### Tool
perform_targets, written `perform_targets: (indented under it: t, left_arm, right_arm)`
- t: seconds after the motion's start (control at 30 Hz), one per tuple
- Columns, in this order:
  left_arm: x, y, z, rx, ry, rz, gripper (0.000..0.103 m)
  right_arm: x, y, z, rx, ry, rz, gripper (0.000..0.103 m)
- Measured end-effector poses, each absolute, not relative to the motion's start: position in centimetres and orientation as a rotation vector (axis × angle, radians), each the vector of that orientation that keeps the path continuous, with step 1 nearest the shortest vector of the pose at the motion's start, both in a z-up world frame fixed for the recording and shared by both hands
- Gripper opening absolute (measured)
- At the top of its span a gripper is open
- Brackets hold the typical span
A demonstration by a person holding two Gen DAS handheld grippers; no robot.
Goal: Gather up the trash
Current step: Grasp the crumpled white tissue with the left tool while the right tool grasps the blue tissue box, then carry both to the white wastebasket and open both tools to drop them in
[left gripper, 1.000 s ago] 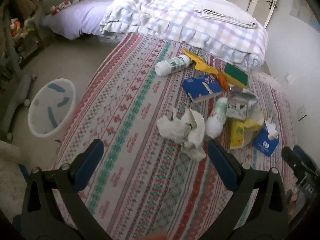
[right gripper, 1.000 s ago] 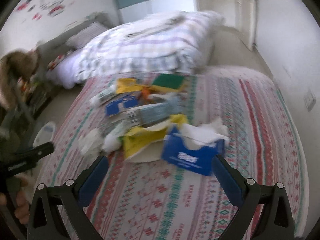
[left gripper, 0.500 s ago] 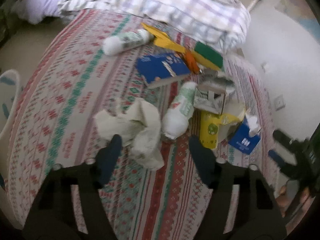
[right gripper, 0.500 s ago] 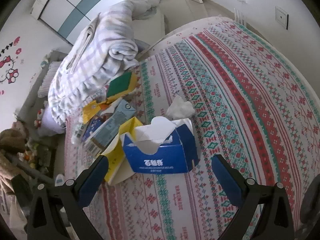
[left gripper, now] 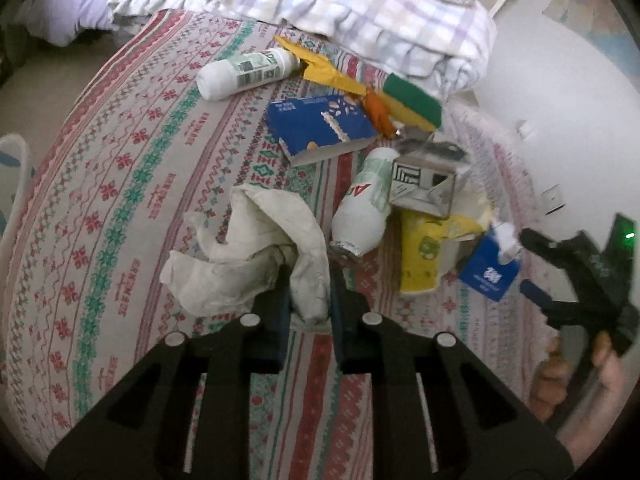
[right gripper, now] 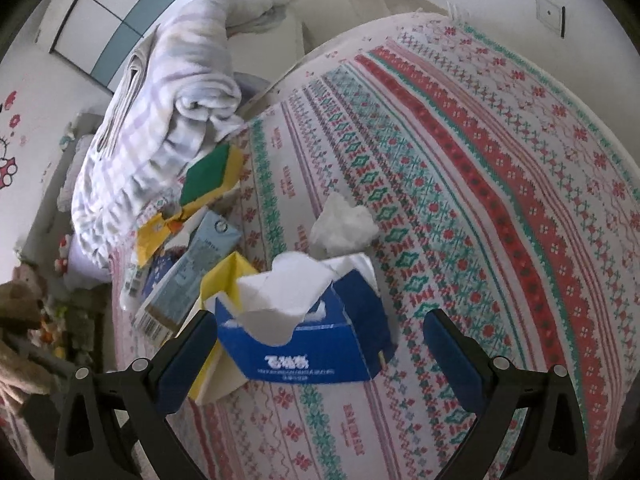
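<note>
Trash lies on a patterned bed. My left gripper [left gripper: 306, 300] is shut on the near end of a crumpled white paper bag [left gripper: 248, 248]. Beyond it lie a white bottle [left gripper: 362, 208], a second white bottle [left gripper: 248, 72], a blue box [left gripper: 320, 126], a grey carton [left gripper: 422, 182], a yellow cup [left gripper: 420, 256] and a blue tissue box [left gripper: 490, 274]. My right gripper [right gripper: 320, 338] is open, its fingers on either side of the blue tissue box [right gripper: 308, 344], close in front of it. A crumpled white tissue [right gripper: 344, 224] lies behind the box.
A folded checked blanket [left gripper: 360, 8] lies at the bed's far end. A green and yellow sponge [left gripper: 412, 98] and yellow wrapper [left gripper: 328, 70] sit near it. A white bin's rim [left gripper: 12, 168] shows on the floor at far left. A wall [left gripper: 560, 100] is to the right.
My left gripper has moved forward and closed on the white paper bag. My right gripper has dropped in close around the blue tissue box, still open.
</note>
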State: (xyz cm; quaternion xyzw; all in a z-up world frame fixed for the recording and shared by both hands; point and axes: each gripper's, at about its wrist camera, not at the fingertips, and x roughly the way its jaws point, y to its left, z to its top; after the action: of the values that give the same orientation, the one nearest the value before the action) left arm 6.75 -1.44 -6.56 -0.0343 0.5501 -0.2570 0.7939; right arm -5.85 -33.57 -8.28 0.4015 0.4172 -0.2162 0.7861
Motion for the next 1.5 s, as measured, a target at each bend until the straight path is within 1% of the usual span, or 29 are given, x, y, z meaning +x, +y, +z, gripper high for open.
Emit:
perform_targets:
  t: [0.1, 0.13, 0.2, 0.23, 0.27, 0.3, 0.33, 0.37, 0.47, 0.63, 0.8, 0.93, 1.07, 1.33, 1.37, 1.4, 1.43, 1.47, 1.5]
  left_arm:
    - [6.9, -0.2, -6.1, -0.144, 1.191, -0.562, 0.019]
    - [7.0, 0.5, -5.8, -0.160, 1.188, -0.561, 0.019]
    - [6.6, 1.1, -5.2, -0.180, 1.170, -0.552, 0.019]
    - [6.6, 1.6, -4.9, -0.190, 1.162, -0.546, 0.019]
    - [6.7, 2.2, -4.8, -0.202, 1.154, -0.542, 0.019]
    - [6.7, 2.9, -4.4, -0.219, 1.149, -0.537, 0.019]
    - [6.7, 3.6, -4.0, -0.237, 1.144, -0.534, 0.019]
    - [6.6, 4.1, -3.8, -0.249, 1.140, -0.531, 0.019]
    - [7.2, 6.1, -2.6, -0.294, 1.124, -0.527, 0.019]
    - [8.6, 10.7, -0.5, -0.422, 1.076, -0.534, 0.019]
    - [11.3, 16.3, 0.0, -0.517, 1.031, -0.443, 0.019]
    - [13.5, 21.1, -1.5, -0.608, 1.044, -0.340, 0.019]
    - [15.2, 25.4, -3.8, -0.701, 1.068, -0.231, 0.019]
    - [16.7, 28.0, -6.6, -0.859, 1.122, -0.235, 0.020]
    - [16.8, 28.3, -6.7, -0.875, 1.118, -0.221, 0.023]
    - [16.8, 28.6, -6.7, -0.885, 1.116, -0.207, 0.035]
    - [16.7, 29.1, -6.7, -0.907, 1.110, -0.186, 0.045]
    - [16.5, 29.7, -6.6, -0.933, 1.096, -0.171, 0.066]
    - [16.1, 30.3, -6.4, -0.968, 1.076, -0.158, 0.077]
  right_arm:
    - [-5.2, -33.5, -8.5, 0.829, 0.912, -0.475, 0.098]
    - [-4.9, -33.6, -8.7, 0.818, 0.919, -0.482, 0.092]
    - [-4.5, -33.6, -9.1, 0.798, 0.938, -0.493, 0.079]
    - [-4.4, -33.5, -9.4, 0.794, 0.947, -0.481, 0.059]
    - [-4.2, -33.3, -9.6, 0.787, 0.966, -0.468, 0.047]
    - [-4.2, -33.1, -9.6, 0.782, 0.973, -0.460, 0.045]
    - [-4.5, -33.0, -9.3, 0.778, 0.962, -0.452, 0.037]
    - [-4.7, -32.9, -8.9, 0.778, 0.949, -0.443, 0.034]
    - [-5.8, -32.9, -7.6, 0.796, 0.894, -0.425, 0.034]
    - [-8.2, -32.5, -4.9, 0.818, 0.745, -0.396, 0.034]
    - [-8.1, -29.2, -2.0, 0.727, 0.663, -0.311, 0.034]
    - [-5.4, -24.7, -1.6, 0.674, 0.678, -0.195, 0.034]
    - [-1.4, -18.8, -2.3, 0.605, 0.742, -0.071, 0.034]
    - [6.4, -7.3, -4.2, 0.558, 0.836, 0.132, 0.034]
    - [7.0, -5.9, -4.2, 0.563, 0.844, 0.148, 0.034]
    - [8.3, -4.5, -4.4, 0.569, 0.857, 0.169, 0.034]
    - [9.2, -3.4, -4.6, 0.571, 0.866, 0.182, 0.034]
    - [10.0, -2.6, -4.7, 0.569, 0.872, 0.189, 0.034]
    - [11.0, -1.5, -4.7, 0.559, 0.879, 0.199, 0.034]
